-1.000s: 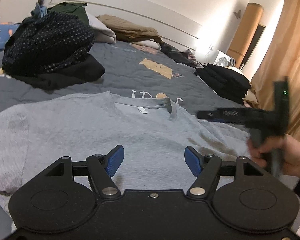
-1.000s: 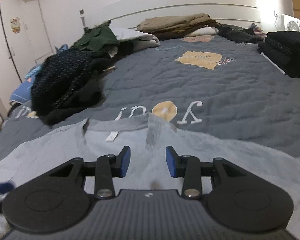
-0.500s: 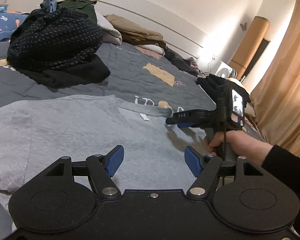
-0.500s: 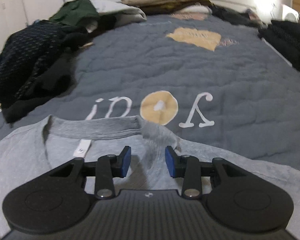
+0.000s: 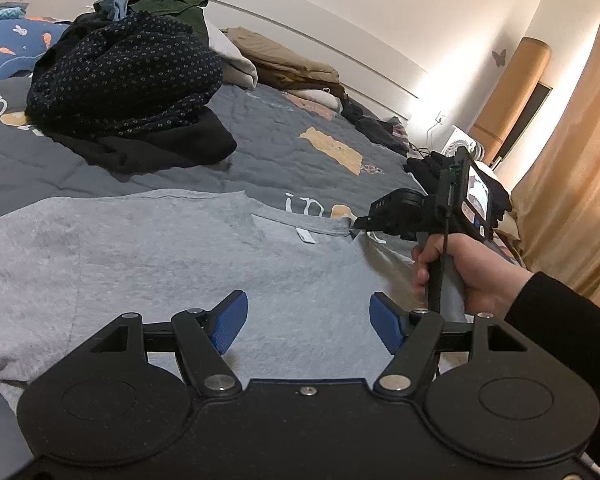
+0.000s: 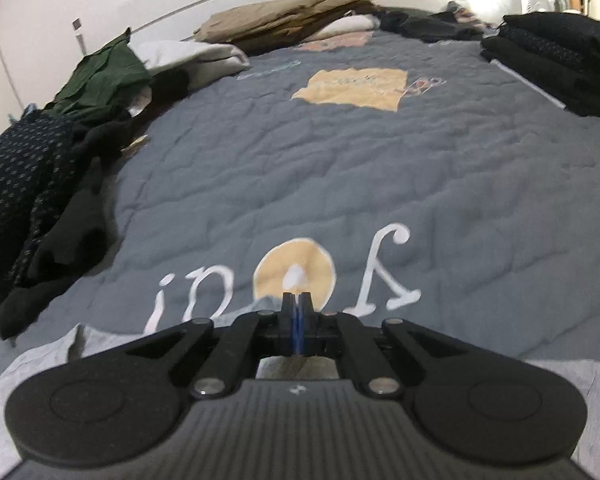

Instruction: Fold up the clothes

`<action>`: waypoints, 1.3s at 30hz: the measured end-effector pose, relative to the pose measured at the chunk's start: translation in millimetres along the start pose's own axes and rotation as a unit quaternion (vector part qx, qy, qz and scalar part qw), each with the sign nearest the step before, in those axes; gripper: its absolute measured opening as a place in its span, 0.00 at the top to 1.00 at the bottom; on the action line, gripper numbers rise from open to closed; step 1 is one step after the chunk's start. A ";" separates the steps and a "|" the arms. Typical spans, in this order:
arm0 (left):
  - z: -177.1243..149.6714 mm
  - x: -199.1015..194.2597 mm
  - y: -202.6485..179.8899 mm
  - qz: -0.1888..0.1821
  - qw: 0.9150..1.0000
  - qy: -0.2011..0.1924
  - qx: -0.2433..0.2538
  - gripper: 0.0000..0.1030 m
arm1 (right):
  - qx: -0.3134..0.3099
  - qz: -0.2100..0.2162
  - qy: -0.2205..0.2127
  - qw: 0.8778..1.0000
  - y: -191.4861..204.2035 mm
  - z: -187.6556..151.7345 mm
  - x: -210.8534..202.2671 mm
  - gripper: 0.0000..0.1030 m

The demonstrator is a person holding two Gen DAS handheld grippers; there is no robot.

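Since a moment ago the right tool (image 6: 296, 322) has pinched the grey shirt's (image 5: 180, 256) collar, probably to lift it; the left tool (image 5: 305, 322) hovers spread.

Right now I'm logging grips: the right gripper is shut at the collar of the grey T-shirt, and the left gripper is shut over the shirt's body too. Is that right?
Not quite. The left gripper is open, its blue pads wide apart above the grey T-shirt, as the left wrist view shows. The right gripper is indeed shut at the collar.
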State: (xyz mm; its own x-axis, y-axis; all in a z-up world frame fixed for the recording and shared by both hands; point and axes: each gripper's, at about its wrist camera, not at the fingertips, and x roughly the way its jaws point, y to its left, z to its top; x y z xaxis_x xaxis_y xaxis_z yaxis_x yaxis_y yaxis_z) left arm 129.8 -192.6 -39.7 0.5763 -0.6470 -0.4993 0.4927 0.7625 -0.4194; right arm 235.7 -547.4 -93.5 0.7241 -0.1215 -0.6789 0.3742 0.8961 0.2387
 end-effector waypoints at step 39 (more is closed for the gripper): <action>-25.9 -69.6 24.0 0.059 0.998 -0.010 0.001 0.32 | 0.035 0.152 -0.046 0.987 1.1 -170.5 -258.5 0.63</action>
State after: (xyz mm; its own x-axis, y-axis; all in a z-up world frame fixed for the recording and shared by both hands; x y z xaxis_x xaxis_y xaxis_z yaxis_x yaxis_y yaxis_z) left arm 84.6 -129.2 -34.6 0.6437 -0.5527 -0.5293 0.4217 0.8334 -0.3573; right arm -49.8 -442.3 -36.1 0.8569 0.1077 -0.5041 0.1682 0.8660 0.4709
